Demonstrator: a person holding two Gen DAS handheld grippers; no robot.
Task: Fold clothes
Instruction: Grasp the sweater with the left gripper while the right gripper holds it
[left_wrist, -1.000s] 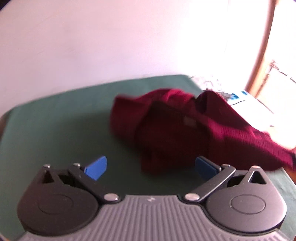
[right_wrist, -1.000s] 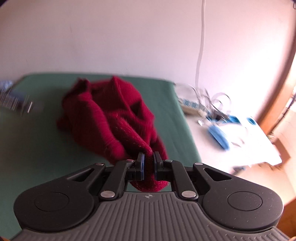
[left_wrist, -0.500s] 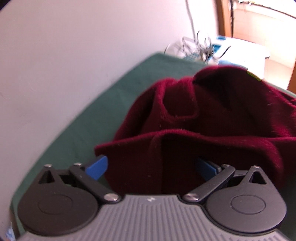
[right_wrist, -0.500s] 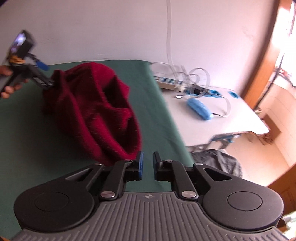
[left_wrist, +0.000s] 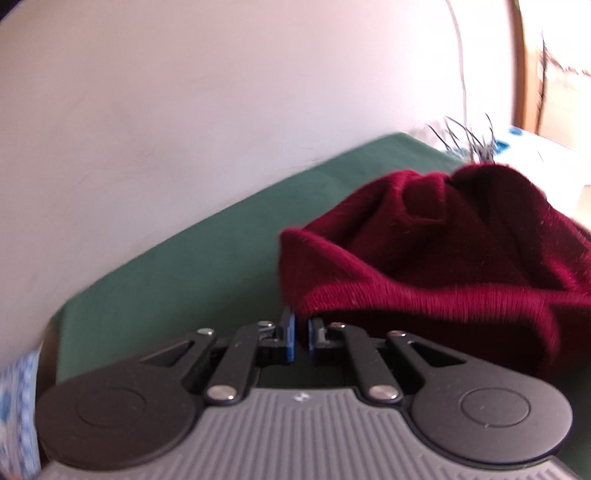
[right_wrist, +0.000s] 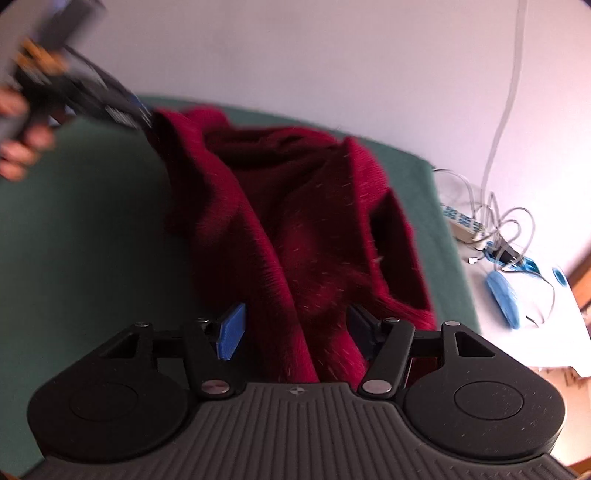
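Observation:
A dark red knitted sweater (left_wrist: 436, 251) lies bunched on the green table cover (left_wrist: 177, 273). My left gripper (left_wrist: 301, 334) is shut on the sweater's ribbed edge at its near left corner. In the right wrist view the sweater (right_wrist: 295, 229) stretches from the left gripper (right_wrist: 144, 114), held up at the top left, down to my right gripper (right_wrist: 295, 328). My right gripper is open, with a fold of the sweater lying between its blue pads (right_wrist: 232, 328).
A white wall runs behind the table. To the right of the green cover (right_wrist: 74, 229) is a white surface (right_wrist: 546, 332) with a power strip and tangled cables (right_wrist: 491, 225) and a blue oval object (right_wrist: 504, 301). A hand (right_wrist: 18, 136) holds the left gripper.
My left gripper has closed on the sweater's edge. My right gripper has opened and moved in over the sweater, which now lies between its fingers.

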